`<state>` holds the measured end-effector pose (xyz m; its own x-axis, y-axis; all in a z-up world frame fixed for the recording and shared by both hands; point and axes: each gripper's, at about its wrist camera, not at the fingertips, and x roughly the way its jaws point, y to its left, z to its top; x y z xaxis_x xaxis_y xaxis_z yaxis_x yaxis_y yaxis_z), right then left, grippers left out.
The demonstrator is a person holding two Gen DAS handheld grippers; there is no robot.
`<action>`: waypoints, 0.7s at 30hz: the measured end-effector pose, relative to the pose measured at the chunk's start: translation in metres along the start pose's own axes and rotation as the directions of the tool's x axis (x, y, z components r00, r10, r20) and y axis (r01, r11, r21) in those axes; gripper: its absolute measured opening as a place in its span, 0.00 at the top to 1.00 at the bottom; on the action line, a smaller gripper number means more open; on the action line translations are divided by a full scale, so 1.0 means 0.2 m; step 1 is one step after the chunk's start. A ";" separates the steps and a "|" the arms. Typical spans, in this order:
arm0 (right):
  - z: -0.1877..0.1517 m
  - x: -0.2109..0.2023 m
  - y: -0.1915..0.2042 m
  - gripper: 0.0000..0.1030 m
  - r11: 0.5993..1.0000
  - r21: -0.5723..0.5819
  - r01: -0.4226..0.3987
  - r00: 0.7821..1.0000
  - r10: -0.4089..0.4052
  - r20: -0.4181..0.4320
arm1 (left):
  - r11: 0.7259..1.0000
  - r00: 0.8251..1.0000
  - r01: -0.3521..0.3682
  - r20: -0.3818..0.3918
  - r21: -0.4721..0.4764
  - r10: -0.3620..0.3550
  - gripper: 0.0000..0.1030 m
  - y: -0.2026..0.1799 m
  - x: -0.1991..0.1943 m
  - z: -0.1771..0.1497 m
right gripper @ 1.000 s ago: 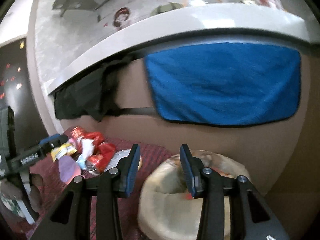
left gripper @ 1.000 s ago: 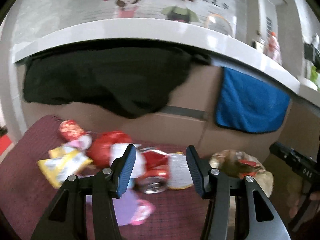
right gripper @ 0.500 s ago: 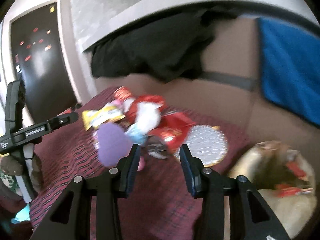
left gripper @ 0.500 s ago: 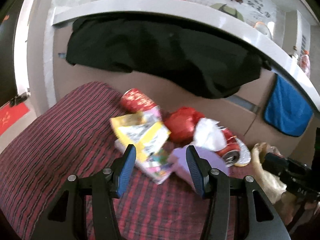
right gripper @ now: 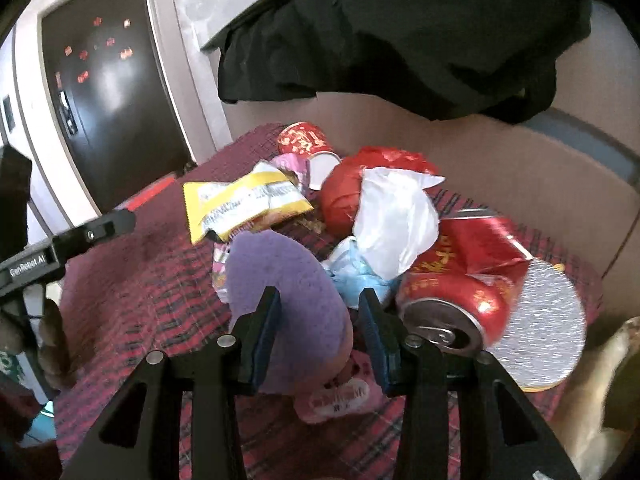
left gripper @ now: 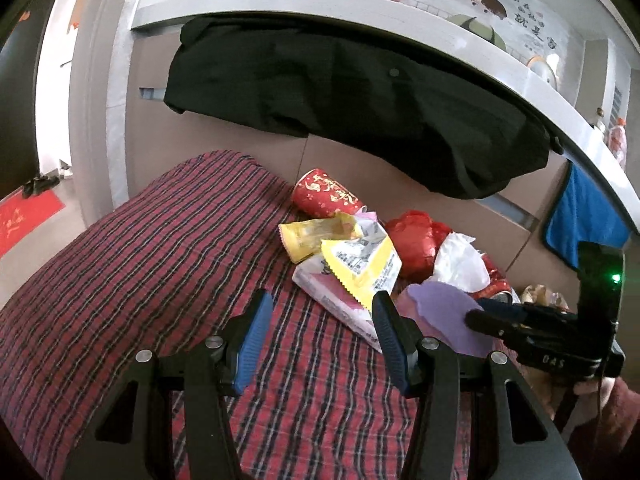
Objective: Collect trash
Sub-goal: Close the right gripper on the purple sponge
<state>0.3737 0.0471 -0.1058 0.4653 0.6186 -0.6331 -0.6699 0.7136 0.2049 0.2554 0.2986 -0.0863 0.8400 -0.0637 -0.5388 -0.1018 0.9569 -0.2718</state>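
Note:
A heap of trash lies on the red plaid cloth (left gripper: 152, 264): a red paper cup (left gripper: 326, 196), yellow snack wrappers (left gripper: 360, 260), a red crumpled bag (left gripper: 414, 240), white tissue (right gripper: 394, 220), a crushed red can (right gripper: 460, 284) and a purple sponge-like piece (right gripper: 280, 292). My left gripper (left gripper: 320, 340) is open and empty, over the cloth just left of the heap. My right gripper (right gripper: 318, 332) is open, its fingers straddling the purple piece without clamping it; it also shows in the left wrist view (left gripper: 504, 320).
A black cloth (left gripper: 352, 92) and a blue towel (left gripper: 580, 220) hang from a white ledge over a brown panel behind the heap. A silver round lid (right gripper: 548, 320) lies beside the can. A beige bag (right gripper: 596, 400) sits at the right. A dark door (right gripper: 104, 100) is at left.
Both grippers swung left, away from the beige bag. The right gripper closed in on the heap and now straddles the purple piece. The left gripper moved over open cloth.

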 end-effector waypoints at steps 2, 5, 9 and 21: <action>-0.01 0.03 0.01 0.59 0.999 0.008 -0.033 0.999 0.033 -0.019 | 1.000 1.000 0.000 0.002 -0.003 0.000 0.49 0.01 0.00 0.00; -0.01 0.06 0.05 0.56 0.999 -0.002 -0.040 0.999 0.040 -0.037 | 1.000 1.000 0.010 0.000 -0.010 -0.010 0.49 0.02 0.02 0.00; 0.00 0.06 0.09 0.55 0.999 -0.032 -0.016 0.999 0.014 -0.046 | 0.999 1.000 0.028 -0.005 -0.031 -0.028 0.49 0.03 0.03 0.00; -0.01 -0.23 0.12 0.85 0.990 -0.105 0.097 0.994 -0.092 0.052 | 0.999 1.000 0.031 -0.006 0.017 -0.031 0.49 -0.09 0.21 0.11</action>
<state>0.3346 0.0361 -0.0740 0.5544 0.5670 -0.6091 -0.6788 0.7316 0.0632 0.3044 0.2850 -0.0863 0.8396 -0.0951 -0.5348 -0.0662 0.9593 -0.2745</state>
